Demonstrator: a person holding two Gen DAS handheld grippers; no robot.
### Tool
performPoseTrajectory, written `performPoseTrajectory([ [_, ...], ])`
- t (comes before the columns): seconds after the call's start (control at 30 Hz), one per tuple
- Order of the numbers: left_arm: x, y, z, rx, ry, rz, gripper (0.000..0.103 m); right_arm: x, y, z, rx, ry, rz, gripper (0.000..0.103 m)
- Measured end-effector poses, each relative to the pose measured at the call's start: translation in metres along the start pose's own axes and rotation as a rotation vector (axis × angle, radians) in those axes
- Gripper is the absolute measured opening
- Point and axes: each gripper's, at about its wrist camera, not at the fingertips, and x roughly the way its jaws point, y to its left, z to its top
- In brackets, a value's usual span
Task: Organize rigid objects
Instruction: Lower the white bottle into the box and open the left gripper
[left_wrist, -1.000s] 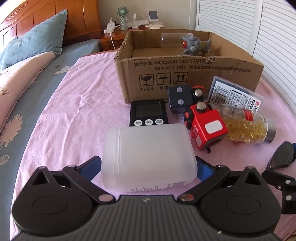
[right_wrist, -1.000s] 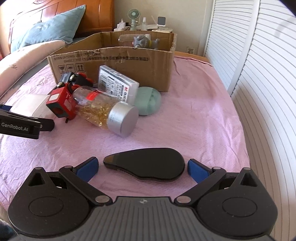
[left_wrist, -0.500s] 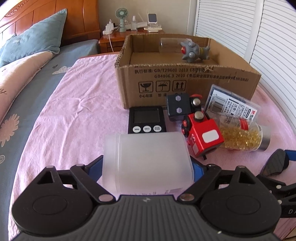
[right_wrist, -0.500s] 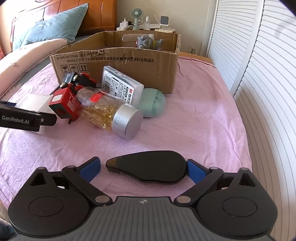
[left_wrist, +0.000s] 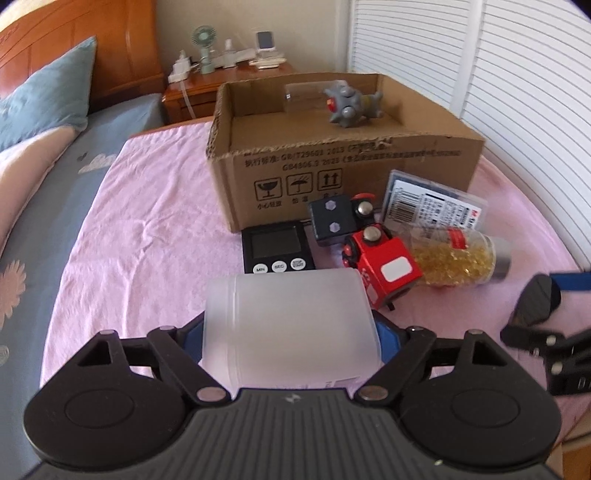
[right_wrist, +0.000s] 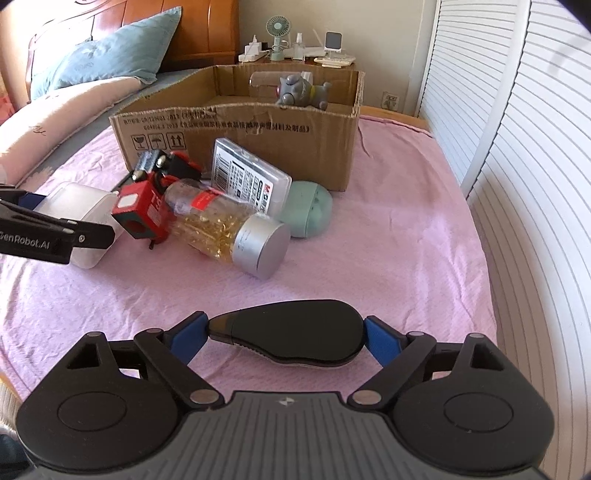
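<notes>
Frosted box (left_wrist: 291, 325) and black case (right_wrist: 291, 334): one between each closing hand-held gripper's jaws.

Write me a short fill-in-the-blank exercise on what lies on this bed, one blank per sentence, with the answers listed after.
1. The grey toy figure sits inside the ____ box.
2. The frosted white container lies between the fingers of the ____ gripper.
3. The clear bottle lying on its side is full of small ____ capsules.
4. The object between the right gripper fingers is ____ in colour.

Missing words: cardboard; left; golden; black
</notes>
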Motion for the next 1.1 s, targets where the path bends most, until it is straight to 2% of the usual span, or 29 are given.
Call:
performPoseTrajectory([
  [0.27, -0.021, 0.013, 0.011, 0.057, 0.050, -0.092, 0.085, -0.022, -0.001, 0.016, -0.025, -0.033, 0.059, 0.093],
  [0.4, -0.034, 0.019, 0.033, 0.061, 0.021, -0.109, 0.084, -0.034, 0.001, 0.031, -0.054, -0.075, 0.083, 0.093],
  [0.57, -0.039, 0.020, 0.075, 0.069, -0.030, -0.127, 0.085, -0.045, 0.004, 0.054, -0.106, -0.127, 0.110, 0.093],
  [0.73, -0.018, 0.016, 0.116, 0.080, -0.054, -0.108, 0.085, -0.048, 0.008, 0.076, -0.138, -0.174, 0.136, 0.093],
  [0.9, 0.021, 0.015, 0.155, 0.081, -0.030, -0.095, 0.085, -0.046, 0.012, 0.093, -0.171, -0.196, 0.137, 0.093],
  [1.1, 0.060, 0.013, 0.182, 0.074, -0.010, -0.055, 0.085, -0.036, 0.011, 0.109, -0.182, -0.197, 0.135, 0.093],
])
